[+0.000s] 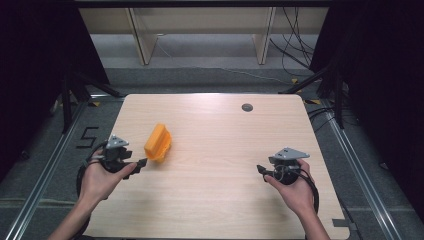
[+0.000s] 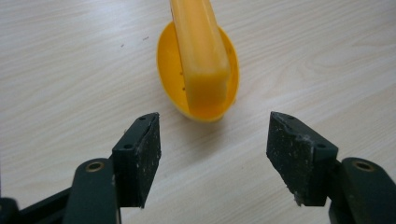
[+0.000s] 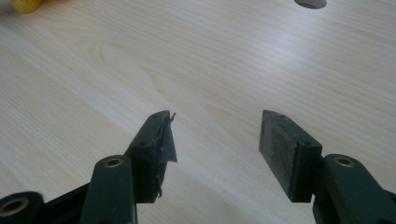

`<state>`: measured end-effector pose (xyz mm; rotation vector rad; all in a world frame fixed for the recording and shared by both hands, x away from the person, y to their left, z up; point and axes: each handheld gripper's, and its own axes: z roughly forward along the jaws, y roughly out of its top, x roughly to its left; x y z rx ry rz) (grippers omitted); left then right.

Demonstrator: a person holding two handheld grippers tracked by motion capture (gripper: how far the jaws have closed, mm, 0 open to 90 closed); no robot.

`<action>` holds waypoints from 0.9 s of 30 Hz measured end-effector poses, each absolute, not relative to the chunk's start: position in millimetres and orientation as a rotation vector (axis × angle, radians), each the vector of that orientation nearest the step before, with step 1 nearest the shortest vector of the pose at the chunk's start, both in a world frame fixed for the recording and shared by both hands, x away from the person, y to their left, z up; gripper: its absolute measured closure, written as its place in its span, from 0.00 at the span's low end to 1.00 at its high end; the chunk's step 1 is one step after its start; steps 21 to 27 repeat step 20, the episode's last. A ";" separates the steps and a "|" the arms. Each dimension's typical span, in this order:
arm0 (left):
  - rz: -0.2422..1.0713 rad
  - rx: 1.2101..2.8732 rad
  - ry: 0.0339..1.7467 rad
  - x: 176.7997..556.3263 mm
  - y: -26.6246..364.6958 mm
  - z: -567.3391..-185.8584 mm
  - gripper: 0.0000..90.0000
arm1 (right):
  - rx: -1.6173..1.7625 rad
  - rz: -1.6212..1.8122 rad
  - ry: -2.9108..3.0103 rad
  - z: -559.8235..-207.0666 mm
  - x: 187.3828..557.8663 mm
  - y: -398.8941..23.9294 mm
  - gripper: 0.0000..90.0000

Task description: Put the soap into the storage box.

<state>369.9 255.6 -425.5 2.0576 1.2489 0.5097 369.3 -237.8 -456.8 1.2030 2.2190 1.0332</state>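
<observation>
Approach was the step in hand. The left gripper [image 1: 141,162] sat low over the pale wooden table [image 1: 220,200], its jaws spread wide and holding nothing, pointed at the orange-yellow plastic object with a rounded bowl-like body and a long flat bar across it [image 1: 158,142]. That object [image 2: 198,60] lay on the left half of the table, just beyond the black pads [image 2: 142,154], not yet between them. The right gripper [image 1: 262,170] rested well apart on the right side, its jaws likewise wide and empty over bare wood. The next move probably called for easing forward until the pads flanked the near end, then closing squarely.
</observation>
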 end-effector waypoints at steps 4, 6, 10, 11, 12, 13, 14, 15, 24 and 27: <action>0.546 2.015 1.210 354.0 265.0 -453.9 0.40 | 1.194 1.034 2.220 -456.7 369.3 -237.8 0.49; 0.595 1.962 1.209 345.0 267.5 -469.6 0.42 | 1.203 1.037 2.218 -456.7 369.0 -237.2 0.49; 0.586 1.848 1.156 323.2 276.1 -491.2 0.42 | 1.179 1.036 2.229 -456.8 370.0 -236.8 0.49; 0.586 1.848 1.156 323.2 276.1 -491.2 0.42 | 1.190 1.032 2.230 -456.6 369.8 -236.3 0.49; 0.569 1.830 1.122 321.6 275.9 -491.9 0.41 | 1.190 1.029 2.232 -456.7 370.1 -236.1 0.49; 0.569 1.830 1.122 321.6 275.9 -491.9 0.41 | 1.190 1.029 2.232 -456.7 370.1 -236.1 0.49; 0.556 1.819 1.114 322.6 275.3 -492.0 0.41 | 1.185 1.030 2.231 -456.7 370.6 -236.1 0.49; 0.534 1.819 1.108 324.1 274.3 -492.7 0.39 | 1.156 1.025 2.232 -457.5 371.6 -237.0 0.49; 0.486 1.848 1.112 328.8 268.9 -499.6 0.36 | 1.185 1.040 2.225 -456.3 370.1 -236.1 0.49; 0.486 1.848 1.112 328.8 268.9 -499.6 0.36 | 1.185 1.040 2.225 -456.3 370.1 -236.1 0.49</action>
